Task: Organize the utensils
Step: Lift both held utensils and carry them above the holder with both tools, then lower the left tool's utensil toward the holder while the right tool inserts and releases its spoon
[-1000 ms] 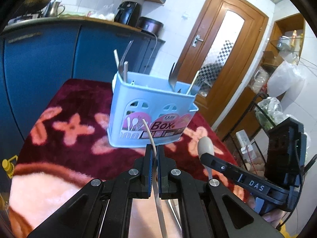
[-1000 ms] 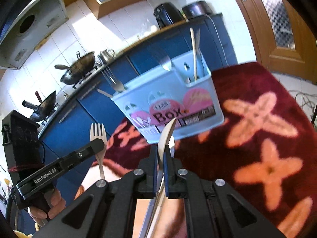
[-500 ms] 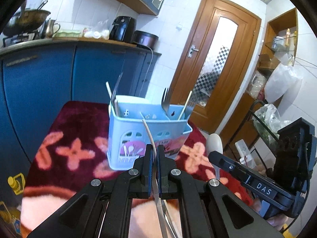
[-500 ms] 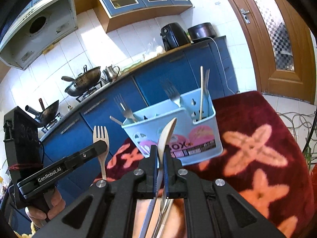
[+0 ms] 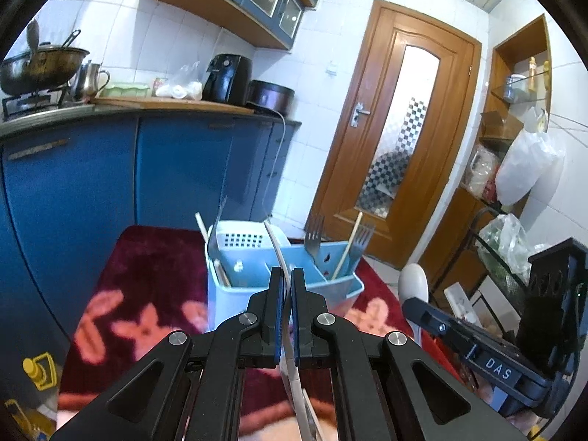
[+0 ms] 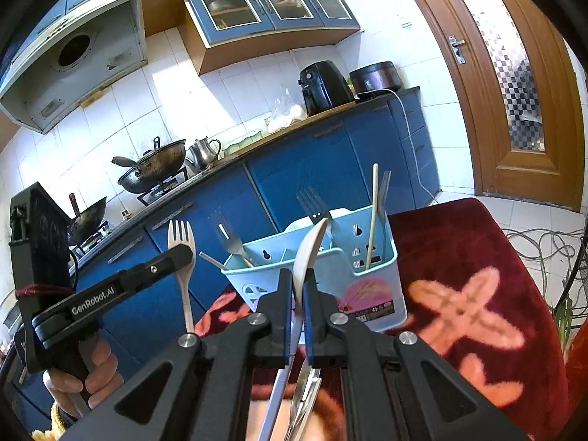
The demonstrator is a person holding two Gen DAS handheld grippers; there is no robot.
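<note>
Two hand-held grippers hang above a dark red flowered cloth [image 6: 477, 257]: the left gripper [image 6: 183, 253] clamped on a pale plastic fork [image 6: 180, 237], the right gripper [image 6: 297, 286] closed on a pale spoon [image 6: 310, 242], both just before the light blue utensil caddy [image 6: 382, 275] holding metal forks [image 6: 312, 202] upright.

A home kitchen: blackened woks [image 6: 154, 163] sit on a gas hob under a grey extractor hood [image 6: 73, 51], beside a blue-fronted cabinet run [image 5: 110, 169], white wall tiles [image 6: 220, 95] and a black air fryer [image 5: 228, 79].
</note>
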